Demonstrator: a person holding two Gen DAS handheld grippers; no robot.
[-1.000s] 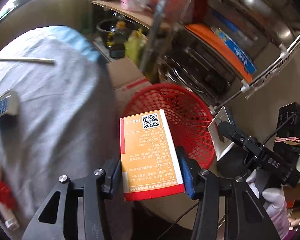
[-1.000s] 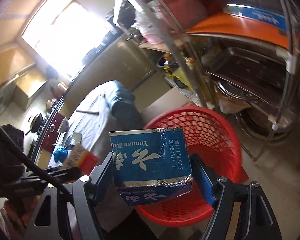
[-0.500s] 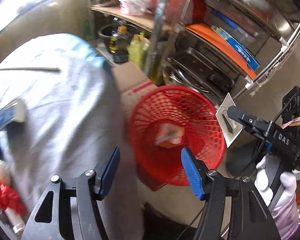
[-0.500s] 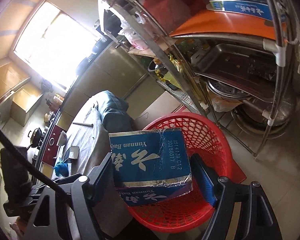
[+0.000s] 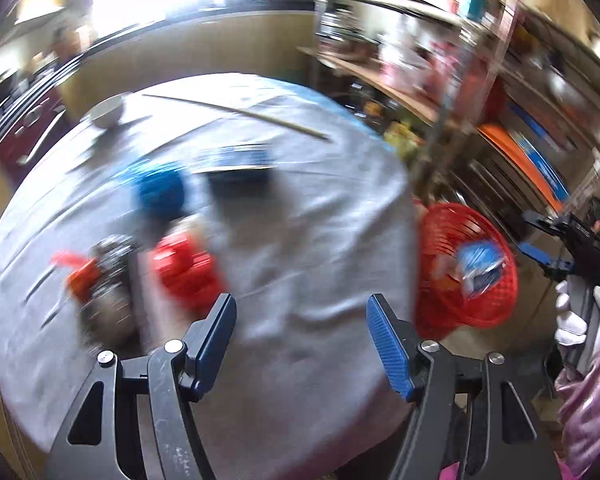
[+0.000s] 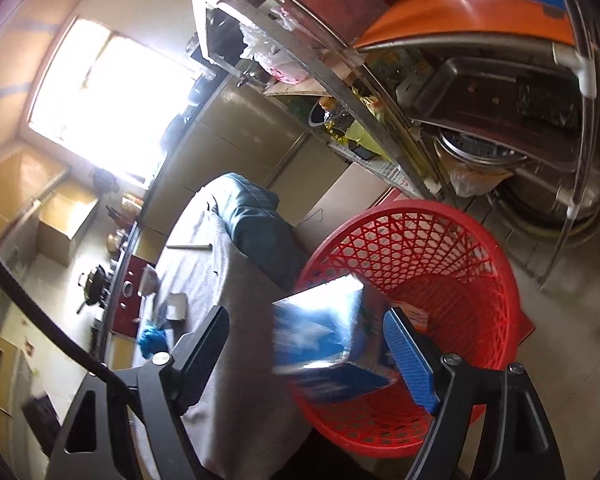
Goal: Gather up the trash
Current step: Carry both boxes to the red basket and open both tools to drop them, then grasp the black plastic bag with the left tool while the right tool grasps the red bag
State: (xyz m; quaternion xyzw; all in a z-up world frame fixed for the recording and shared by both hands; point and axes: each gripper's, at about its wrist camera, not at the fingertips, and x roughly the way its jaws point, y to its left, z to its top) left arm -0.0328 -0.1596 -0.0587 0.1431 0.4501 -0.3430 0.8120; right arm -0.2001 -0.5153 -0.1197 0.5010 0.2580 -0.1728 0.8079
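Drop step. Right gripper [image 6: 306, 348] jaws were opening; blue box [image 6: 324, 344] was loose between them, falling into the red basket [image 6: 440, 248]. Left gripper [image 5: 300, 340] was opening, empty, over the table [image 5: 300, 220]. Next: grasp red trash [image 5: 184, 268].

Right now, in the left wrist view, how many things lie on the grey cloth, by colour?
Blue: 2 (crumpled wad, flat box)
Red: 1 (packet)
Orange and grey: 1 (blurred item)
White: 1 (bowl)
Pale: 1 (stick)
Total: 6
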